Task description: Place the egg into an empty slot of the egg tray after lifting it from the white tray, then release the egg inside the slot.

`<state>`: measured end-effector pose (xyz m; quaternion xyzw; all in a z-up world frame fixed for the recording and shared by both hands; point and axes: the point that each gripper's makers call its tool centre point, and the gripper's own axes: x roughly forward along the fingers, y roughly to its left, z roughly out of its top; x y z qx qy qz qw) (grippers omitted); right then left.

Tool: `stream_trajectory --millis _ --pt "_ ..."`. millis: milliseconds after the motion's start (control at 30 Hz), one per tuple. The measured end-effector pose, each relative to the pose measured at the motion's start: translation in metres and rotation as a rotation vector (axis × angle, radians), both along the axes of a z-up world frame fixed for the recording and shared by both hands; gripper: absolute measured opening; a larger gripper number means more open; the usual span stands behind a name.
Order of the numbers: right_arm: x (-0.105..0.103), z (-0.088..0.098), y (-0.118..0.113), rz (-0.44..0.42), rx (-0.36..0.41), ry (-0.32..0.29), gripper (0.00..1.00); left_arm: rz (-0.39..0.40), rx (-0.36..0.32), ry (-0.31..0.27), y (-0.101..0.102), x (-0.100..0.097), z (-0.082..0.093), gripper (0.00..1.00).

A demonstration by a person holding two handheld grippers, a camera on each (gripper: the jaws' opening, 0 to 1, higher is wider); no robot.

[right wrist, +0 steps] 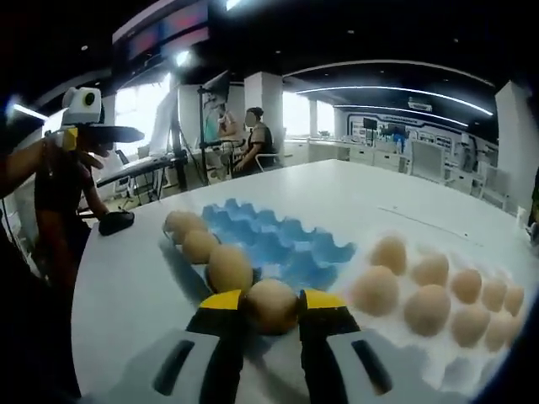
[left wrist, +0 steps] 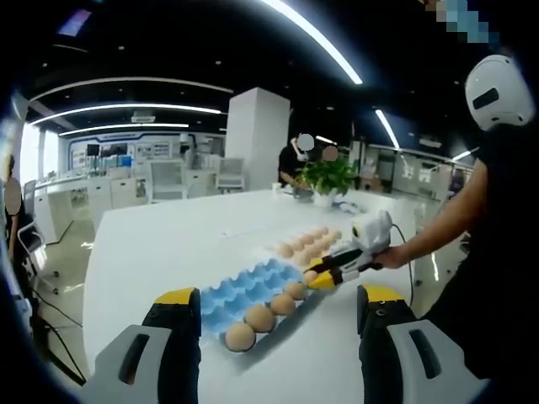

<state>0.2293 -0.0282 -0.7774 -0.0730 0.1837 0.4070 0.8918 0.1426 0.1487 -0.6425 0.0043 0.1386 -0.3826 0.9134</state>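
Note:
The blue egg tray (left wrist: 244, 290) (right wrist: 278, 240) lies on the white table, with a row of eggs (left wrist: 259, 318) (right wrist: 200, 246) along one edge. Beside it the white tray (left wrist: 286, 240) (right wrist: 472, 366) holds several eggs (right wrist: 429, 310). My right gripper (right wrist: 271, 307) (left wrist: 322, 276) is shut on a brown egg (right wrist: 271, 305) (left wrist: 310, 276), held at the end of that row, at the blue tray's edge nearest the white tray. My left gripper (left wrist: 280, 293) is open with nothing between its jaws, back from the tray; in the right gripper view the left gripper (right wrist: 101, 133) sits high at the left.
The white table (left wrist: 168, 240) (right wrist: 404, 198) stretches wide around both trays. A potted plant (left wrist: 327, 175) stands at its far end. A person's arm (left wrist: 438, 231) holds the right gripper. People sit at desks behind. A black object (right wrist: 116, 222) lies near the table edge.

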Motion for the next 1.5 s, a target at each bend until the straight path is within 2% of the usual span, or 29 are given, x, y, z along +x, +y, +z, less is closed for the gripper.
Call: stream_trajectory --millis 267,500,600,733,967,1167,1433,1500 --pt "0.001 -0.001 0.0 0.002 -0.003 -0.008 0.26 0.003 0.002 0.001 0.002 -0.001 -0.001 0.76" --pt "0.0 0.003 -0.001 0.032 -0.031 -0.078 0.28 0.001 0.003 0.0 0.001 -0.001 -0.001 0.76" --pt "0.002 0.006 -0.005 0.013 0.005 -0.061 0.31 0.0 0.003 -0.002 0.0 -0.002 0.0 0.76" --pt "0.006 0.014 -0.008 -0.013 0.034 -0.07 0.32 -0.003 0.003 -0.003 -0.001 -0.003 0.001 0.76" --pt "0.004 0.021 -0.008 -0.008 0.045 -0.08 0.32 -0.009 0.004 -0.006 -0.004 -0.004 0.003 0.76" --pt "0.009 0.03 -0.019 -0.053 0.087 -0.087 0.39 -0.013 0.005 -0.009 -0.005 -0.003 0.004 0.76" --pt "0.015 0.039 -0.045 -0.124 0.099 -0.111 0.38 -0.017 0.004 -0.012 -0.007 -0.003 0.005 0.76" --pt "0.016 0.04 -0.051 -0.146 0.115 -0.101 0.37 -0.017 0.002 -0.012 -0.007 -0.003 0.005 0.76"
